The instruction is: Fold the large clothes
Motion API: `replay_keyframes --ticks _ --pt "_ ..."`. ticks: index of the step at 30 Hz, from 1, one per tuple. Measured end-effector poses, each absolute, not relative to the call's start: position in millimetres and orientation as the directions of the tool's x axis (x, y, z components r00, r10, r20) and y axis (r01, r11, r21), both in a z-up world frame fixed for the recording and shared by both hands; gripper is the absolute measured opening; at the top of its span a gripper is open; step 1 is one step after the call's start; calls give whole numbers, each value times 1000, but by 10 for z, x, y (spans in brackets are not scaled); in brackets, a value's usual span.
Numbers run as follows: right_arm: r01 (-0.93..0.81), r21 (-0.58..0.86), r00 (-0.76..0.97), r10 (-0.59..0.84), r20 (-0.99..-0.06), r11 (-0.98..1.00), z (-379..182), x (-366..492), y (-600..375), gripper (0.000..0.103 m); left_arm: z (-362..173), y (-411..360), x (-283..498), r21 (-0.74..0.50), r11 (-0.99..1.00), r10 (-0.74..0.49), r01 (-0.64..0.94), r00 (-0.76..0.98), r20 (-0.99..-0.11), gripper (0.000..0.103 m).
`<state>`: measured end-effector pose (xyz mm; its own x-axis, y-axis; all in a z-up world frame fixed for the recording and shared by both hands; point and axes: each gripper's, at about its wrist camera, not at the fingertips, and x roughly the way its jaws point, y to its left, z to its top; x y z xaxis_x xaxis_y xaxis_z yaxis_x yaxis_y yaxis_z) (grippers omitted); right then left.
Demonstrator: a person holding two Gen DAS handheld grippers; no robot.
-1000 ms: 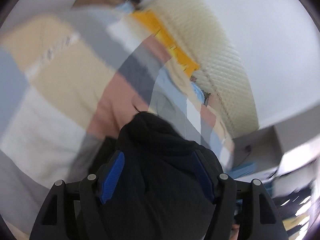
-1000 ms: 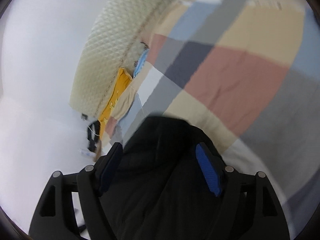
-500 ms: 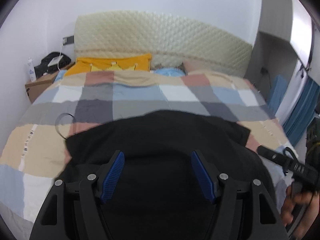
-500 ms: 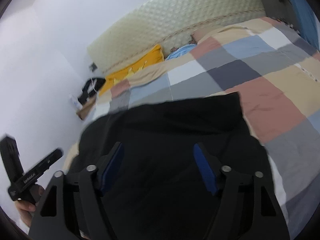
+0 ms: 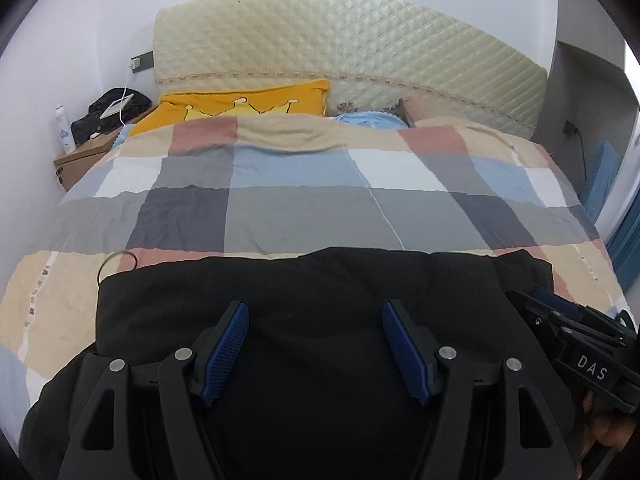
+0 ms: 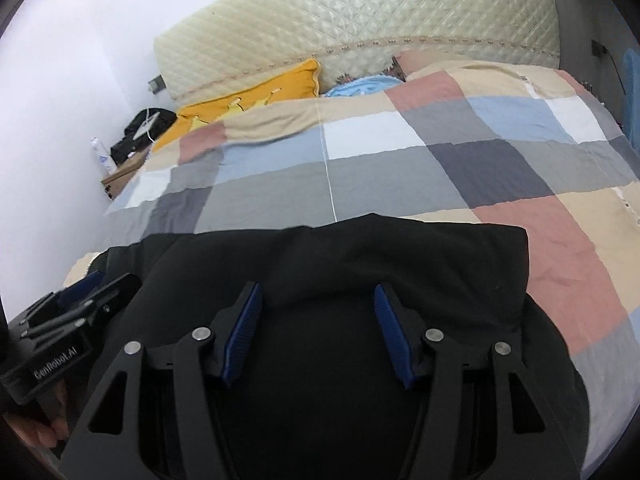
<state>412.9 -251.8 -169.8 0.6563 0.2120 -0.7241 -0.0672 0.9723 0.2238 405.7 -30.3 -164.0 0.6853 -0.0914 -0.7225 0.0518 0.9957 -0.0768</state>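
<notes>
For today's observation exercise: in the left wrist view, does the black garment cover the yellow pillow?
No: the black garment lies at the near end of the bed, while the yellow pillow sits uncovered by the headboard.

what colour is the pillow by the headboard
Yellow-orange pillow, clearest in the left wrist view.

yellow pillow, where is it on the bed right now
The yellow pillow lies at the head of the bed on the left side, against the quilted headboard, beside a light blue pillow.
</notes>
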Motion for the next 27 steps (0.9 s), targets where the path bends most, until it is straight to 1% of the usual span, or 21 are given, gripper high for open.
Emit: replay_keyframes --ticks 3,8,10,16,19,22,24,27 --pt "-57 209 648 196 -736 976 -1775 4308 -2501 59 -1733 -302 4229 -88 995 -98 49 676 -730 69" --pt "-43 247 616 220 -756 968 -1971 4427 -2511 59 -1874 -329 4318 -97 993 -112 60 681 -724 70" --pt "-40 260 619 228 -752 965 -2008 4423 -2531 59 -1930 -331 4309 -107 992 -124 68 681 -722 70" --pt "-48 240 639 214 -739 970 -2108 4358 -2490 59 -2009 -353 4261 -105 991 -134 83 684 -717 70" --pt "-51 232 636 211 -742 971 -2135 4334 -2487 59 -1989 -351 4199 -103 991 -135 88 685 -716 70" --pt "-50 259 621 233 -749 965 -2115 4316 -2519 59 -1916 -316 4071 -112 989 -150 100 691 -707 70" --pt "-60 262 614 243 -751 963 -2035 4285 -2528 59 -1860 -279 3989 -124 987 -161 103 695 -701 70" --pt "-82 265 638 255 -727 961 -1866 4146 -2567 59 -1747 -171 3821 -137 987 -158 87 709 -687 70"
